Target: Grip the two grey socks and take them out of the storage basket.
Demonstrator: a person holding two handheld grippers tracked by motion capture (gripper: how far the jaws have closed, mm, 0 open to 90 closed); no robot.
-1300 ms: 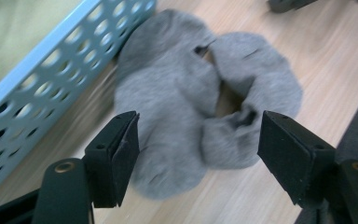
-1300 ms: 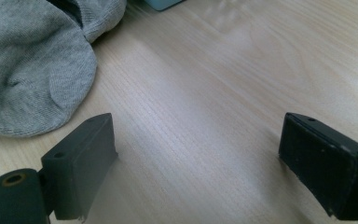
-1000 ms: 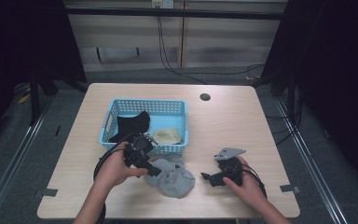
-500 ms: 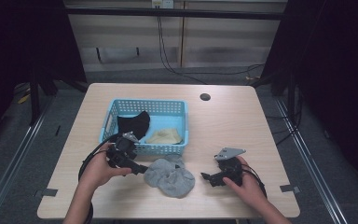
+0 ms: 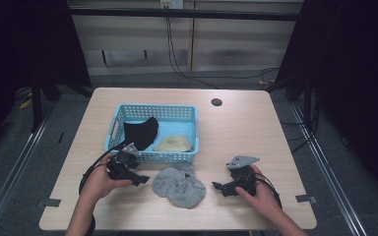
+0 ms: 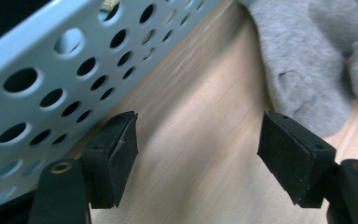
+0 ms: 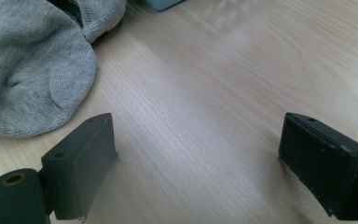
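On the near half of the worktop (image 5: 256, 128) I hold my left tongs (image 5: 139, 179) low, just in front of the blue basket (image 5: 193, 129), their jaws spread wide with nothing between them but bare wood. In the left gripper view the basket's perforated wall (image 6: 51, 79) runs along just beside one jaw, and the grey socks (image 6: 303, 60) lie just beyond the other jaw, not touching it. My left hand (image 5: 98, 181) wraps the body of the tongs, and the cable loops out to the side of it. My right tongs (image 5: 217, 188) rest low over the worktop on the other side of the socks, pointing toward them, jaws likewise parted wide and empty; the right gripper view shows plain wood grain between the jaws and the rounded edge of the grey socks (image 7: 32, 70) off beyond one jaw. My right hand (image 5: 261, 192) grips them from behind, with the grey three-cornered plate (image 5: 242, 161) on top. The grey socks (image 5: 179, 183) lie in a loose heap between the two tongs, just in front of the basket's near wall. Inside the basket sit a black cloth piece (image 5: 141, 132) at one side and a pale cream piece (image 5: 174, 144) next to it. Farther back on the worktop is a small dark round hole (image 5: 216, 102).
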